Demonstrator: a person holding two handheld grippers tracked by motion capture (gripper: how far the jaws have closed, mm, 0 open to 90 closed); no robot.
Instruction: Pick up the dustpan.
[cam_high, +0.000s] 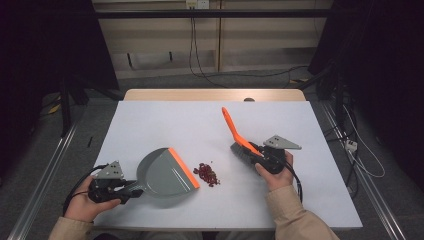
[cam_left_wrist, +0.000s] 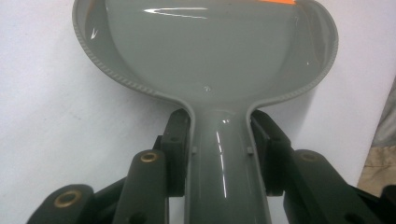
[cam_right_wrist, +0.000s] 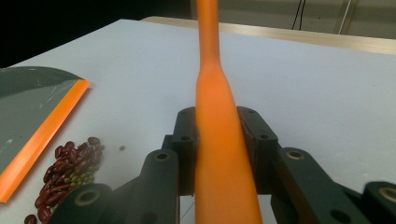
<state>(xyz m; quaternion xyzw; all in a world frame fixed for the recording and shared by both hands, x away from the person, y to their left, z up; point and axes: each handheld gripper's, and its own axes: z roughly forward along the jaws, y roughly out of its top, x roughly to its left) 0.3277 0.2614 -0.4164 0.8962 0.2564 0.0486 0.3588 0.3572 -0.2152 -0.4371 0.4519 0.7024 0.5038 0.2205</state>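
Left tongs (cam_high: 131, 190) clamp the dustpan (cam_high: 162, 173) handle, right tongs (cam_high: 255, 152) clamp the brush (cam_high: 239, 137); recommend holding the pan's orange lip flat on the counter (cam_high: 165, 120) just beside the beans (cam_high: 206, 174) while sweeping.

Left gripper (cam_high: 134, 189): I log a black body with a grey three-cornered plate on top and a black cable off the near-left side.
Right gripper (cam_high: 248, 151): I see the same build, black, with the grey plate toward the far right and a black cable running near.
Jaw linkage: black arms with brass-ringed pivot holes and small dark screws, seen in both gripper views.
Sleeves (cam_high: 292, 210): beige, long, cuffs at the wrists.
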